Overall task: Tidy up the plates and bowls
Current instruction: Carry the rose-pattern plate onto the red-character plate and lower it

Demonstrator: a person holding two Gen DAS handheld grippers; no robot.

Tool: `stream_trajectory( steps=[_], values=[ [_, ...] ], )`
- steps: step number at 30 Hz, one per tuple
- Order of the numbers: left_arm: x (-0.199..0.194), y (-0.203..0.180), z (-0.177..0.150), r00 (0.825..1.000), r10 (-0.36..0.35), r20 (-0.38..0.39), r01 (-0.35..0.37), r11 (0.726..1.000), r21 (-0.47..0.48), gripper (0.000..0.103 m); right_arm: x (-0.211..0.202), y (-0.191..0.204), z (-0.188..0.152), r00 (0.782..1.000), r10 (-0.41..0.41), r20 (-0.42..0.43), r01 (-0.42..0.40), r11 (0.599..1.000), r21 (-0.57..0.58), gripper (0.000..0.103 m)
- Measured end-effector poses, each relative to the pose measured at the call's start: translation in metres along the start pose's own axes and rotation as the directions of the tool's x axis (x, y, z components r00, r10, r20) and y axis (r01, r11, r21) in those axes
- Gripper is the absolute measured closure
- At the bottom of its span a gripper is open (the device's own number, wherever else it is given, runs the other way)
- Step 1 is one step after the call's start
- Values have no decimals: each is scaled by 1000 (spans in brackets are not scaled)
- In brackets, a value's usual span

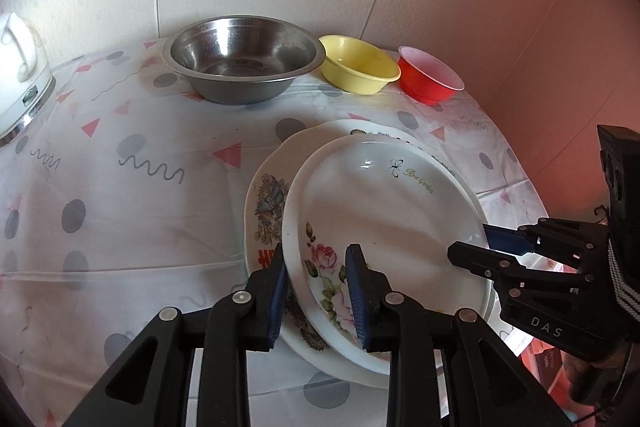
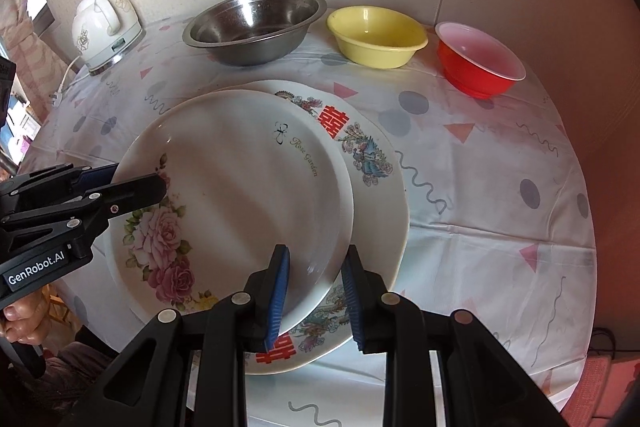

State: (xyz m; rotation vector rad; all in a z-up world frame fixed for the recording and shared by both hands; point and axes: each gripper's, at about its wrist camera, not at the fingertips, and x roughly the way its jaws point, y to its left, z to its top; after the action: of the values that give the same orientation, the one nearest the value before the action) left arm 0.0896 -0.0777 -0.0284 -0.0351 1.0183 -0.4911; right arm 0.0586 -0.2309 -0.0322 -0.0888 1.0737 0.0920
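Two grippers, left (image 1: 318, 297) and right (image 2: 316, 297), straddle opposite rims of the rose plate (image 2: 240, 187), jaws narrowly parted, grip uncertain.

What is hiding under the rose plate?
A bigger plate with red signs and birds lies under the rose plate. Only its edge shows; its middle is covered.

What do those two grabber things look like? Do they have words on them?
Both are black plastic claws with angular, cut-out linkage arms, silver round rivets at the joints, and ribbed blue pads on the fingertips. The left gripper carries a white "GenRobot.AI" label on its side, seen from the right wrist camera. The right gripper has "DAS" in pale letters on its body, plus a black-and-white braided strap beside it.
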Motion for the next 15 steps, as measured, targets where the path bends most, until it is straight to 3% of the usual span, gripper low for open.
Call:
stream_trajectory(
  steps=[7, 15],
  values=[
    [0, -5, -3, 1000, 11, -13, -10, 1000, 5, 76, 5, 13, 4, 994, -104, -34, 98, 983, -154, 76],
    [0, -8, -4, 999, 40, -12, -39, 999, 20, 76, 2, 13, 2, 994, -104, -27, 99, 985, -144, 74]
  ],
)
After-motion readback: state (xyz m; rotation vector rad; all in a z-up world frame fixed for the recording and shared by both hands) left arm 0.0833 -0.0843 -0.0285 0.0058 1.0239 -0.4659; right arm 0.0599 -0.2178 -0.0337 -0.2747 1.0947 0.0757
